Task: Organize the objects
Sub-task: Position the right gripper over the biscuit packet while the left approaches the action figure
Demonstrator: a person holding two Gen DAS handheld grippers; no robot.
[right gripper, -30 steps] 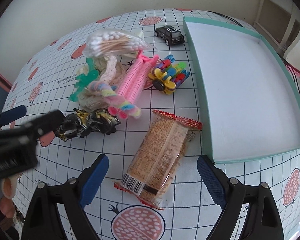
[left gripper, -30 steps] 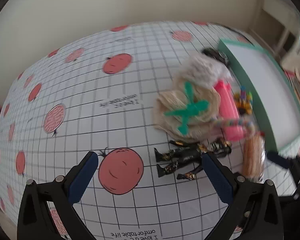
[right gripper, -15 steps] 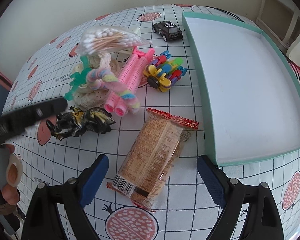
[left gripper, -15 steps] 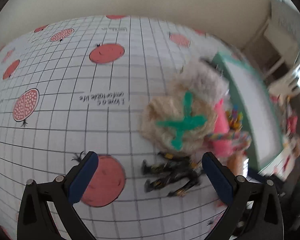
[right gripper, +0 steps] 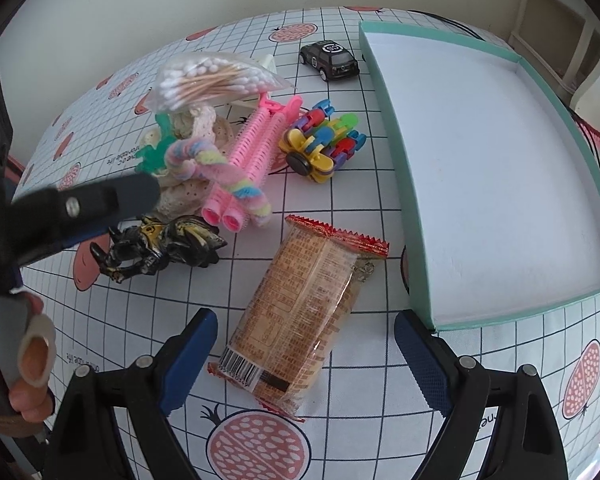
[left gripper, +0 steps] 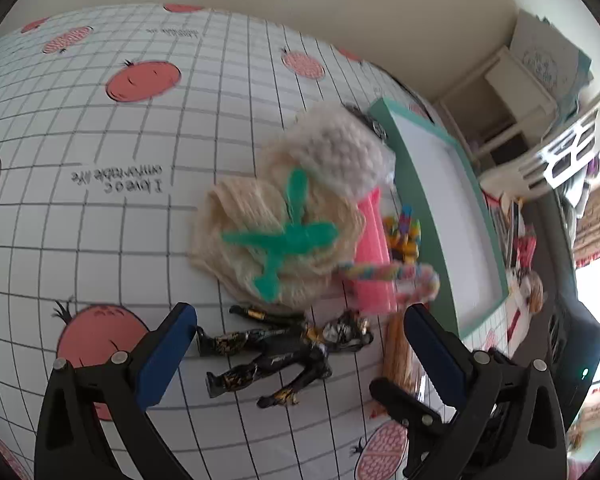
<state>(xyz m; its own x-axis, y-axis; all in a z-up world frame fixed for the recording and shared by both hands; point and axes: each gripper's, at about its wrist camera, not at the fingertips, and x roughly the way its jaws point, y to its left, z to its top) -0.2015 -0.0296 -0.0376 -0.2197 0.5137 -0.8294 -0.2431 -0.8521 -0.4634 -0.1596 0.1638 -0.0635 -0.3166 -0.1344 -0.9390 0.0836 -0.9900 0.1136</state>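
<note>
Both jaws spread wide, black figure between left jaws, snack packet between right jaws

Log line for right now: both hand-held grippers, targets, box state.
left hand-held gripper: open over black figure | right hand-held gripper: open around biscuit pack | teal box: empty

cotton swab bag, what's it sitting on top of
The cotton swab bag rests on the cream crocheted cloth and the upper end of the pink hair rollers. A pale boxy item shows behind it. Whatever lies directly beneath the bag is covered.
</note>
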